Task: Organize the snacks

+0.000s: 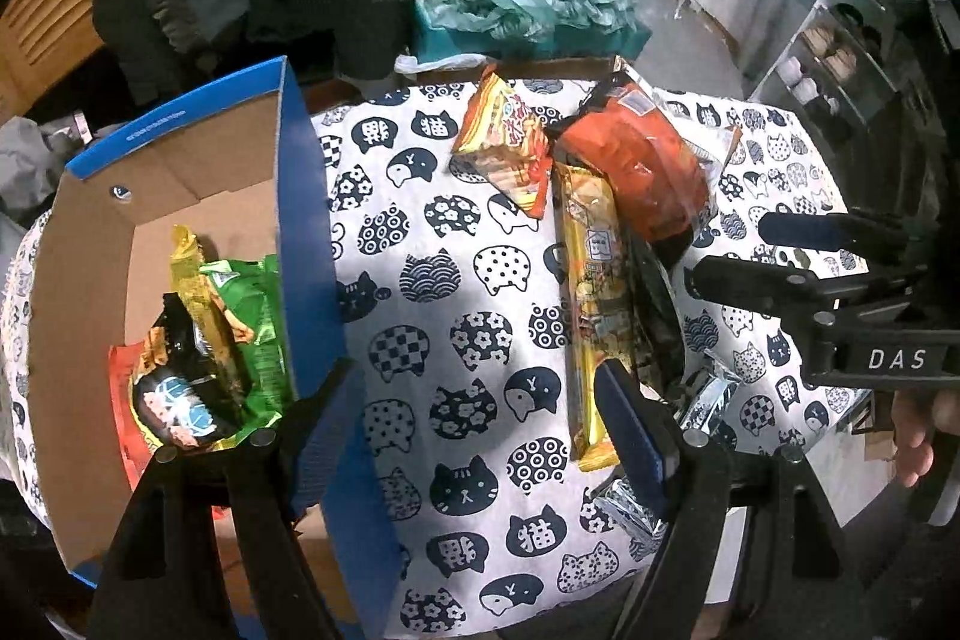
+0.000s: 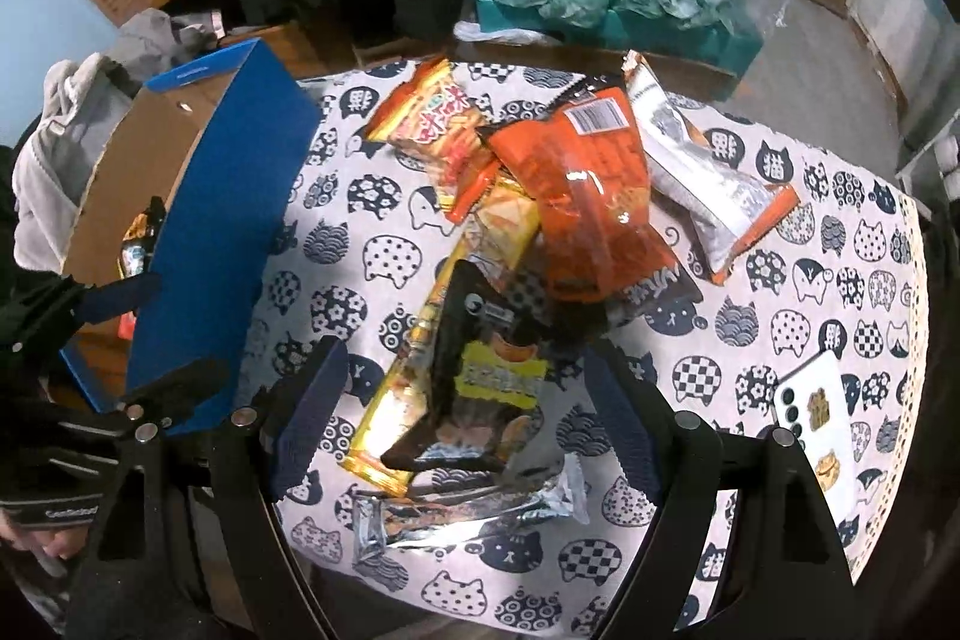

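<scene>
Snacks (image 2: 480,244) overlap mid-surface; the wide-open right tool (image 2: 459,418), closing on the black packet (image 2: 480,388), could drag neighbours along.

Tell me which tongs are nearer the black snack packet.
Right. The right tongs hang open directly over the black packet, fingers on either side of it. The left tongs are open off to its left, by the blue box.
</scene>
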The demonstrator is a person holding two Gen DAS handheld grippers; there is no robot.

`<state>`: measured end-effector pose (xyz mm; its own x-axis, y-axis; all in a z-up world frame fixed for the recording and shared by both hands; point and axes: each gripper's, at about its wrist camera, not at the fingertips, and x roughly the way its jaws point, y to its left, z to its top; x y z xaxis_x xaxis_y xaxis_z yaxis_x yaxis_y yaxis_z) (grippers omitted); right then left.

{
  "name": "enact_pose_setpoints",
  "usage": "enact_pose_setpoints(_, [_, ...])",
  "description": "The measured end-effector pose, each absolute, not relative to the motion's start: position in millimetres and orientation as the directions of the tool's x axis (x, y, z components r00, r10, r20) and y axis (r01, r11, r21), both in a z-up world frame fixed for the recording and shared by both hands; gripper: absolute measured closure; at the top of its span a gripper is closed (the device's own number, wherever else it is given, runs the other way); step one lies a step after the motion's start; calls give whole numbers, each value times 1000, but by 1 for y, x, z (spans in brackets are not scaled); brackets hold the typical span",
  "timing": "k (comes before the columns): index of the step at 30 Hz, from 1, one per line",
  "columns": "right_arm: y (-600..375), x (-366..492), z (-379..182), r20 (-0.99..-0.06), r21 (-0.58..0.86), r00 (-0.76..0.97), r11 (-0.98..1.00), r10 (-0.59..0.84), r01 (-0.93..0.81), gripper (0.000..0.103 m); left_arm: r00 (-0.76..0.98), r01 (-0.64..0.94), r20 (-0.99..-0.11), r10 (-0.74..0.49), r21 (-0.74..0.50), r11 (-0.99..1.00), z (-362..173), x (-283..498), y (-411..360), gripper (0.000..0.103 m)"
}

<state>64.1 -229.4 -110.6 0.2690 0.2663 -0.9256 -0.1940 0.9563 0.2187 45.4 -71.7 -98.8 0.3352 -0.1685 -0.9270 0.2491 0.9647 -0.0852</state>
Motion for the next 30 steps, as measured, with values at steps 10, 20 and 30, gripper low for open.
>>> enact_pose_setpoints(10, [-231,66,-124,-930,236,245,955,275,-178,21,324,248,-931,-167,-87,965,-104,46,-75,23])
enact_pose_setpoints(20, [-228,77,-172,-939,290,152,948,309,-134,21,290,234,-943,-164,-97,967,-121,54,-81,23])
enact_pose_setpoints(30, [-230,85,-212,-937,329,98,941,336,-82,21,259,248,-954,-153,-88,965,-137,58,-91,22])
